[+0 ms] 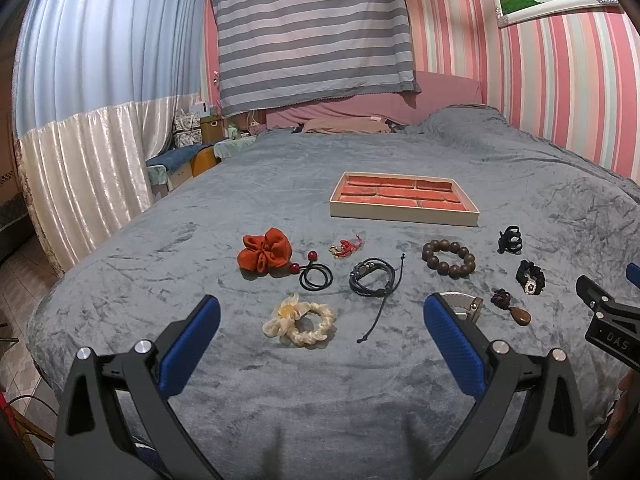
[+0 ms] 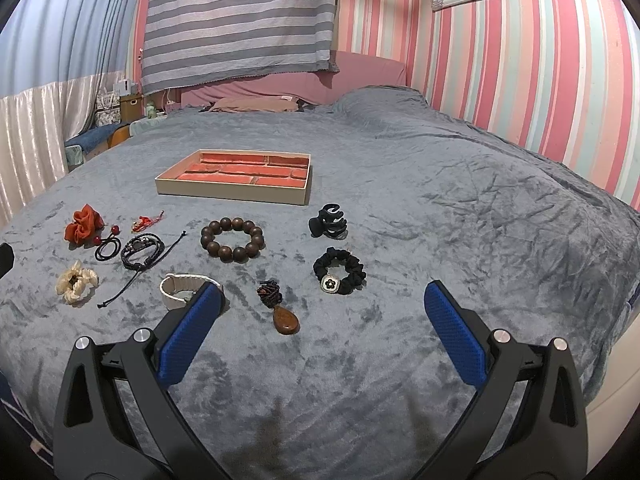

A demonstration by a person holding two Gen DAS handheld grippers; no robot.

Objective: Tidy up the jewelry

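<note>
A cream tray with an orange lining (image 1: 404,212) (image 2: 232,194) lies on the grey bedspread, nothing in it. In front of it lie an orange scrunchie (image 1: 265,254), a black hair tie with red beads (image 1: 315,276), a red charm (image 1: 345,249), a black cord bracelet (image 1: 374,278), a wooden bead bracelet (image 1: 449,259) (image 2: 233,239), a black claw clip (image 2: 328,222), a black scrunchie (image 2: 340,270), a brown pendant (image 2: 285,316), a cream strap (image 2: 180,288) and a cream scrunchie (image 1: 300,320). My left gripper (image 1: 322,312) is open above the cream scrunchie. My right gripper (image 2: 324,300) is open near the pendant.
The bedspread (image 2: 460,220) stretches far to the right and back. A pink pillow (image 2: 256,104) lies at the head. Boxes and a stool (image 1: 192,148) stand left of the bed. The bed's left edge drops to a tiled floor (image 1: 24,280).
</note>
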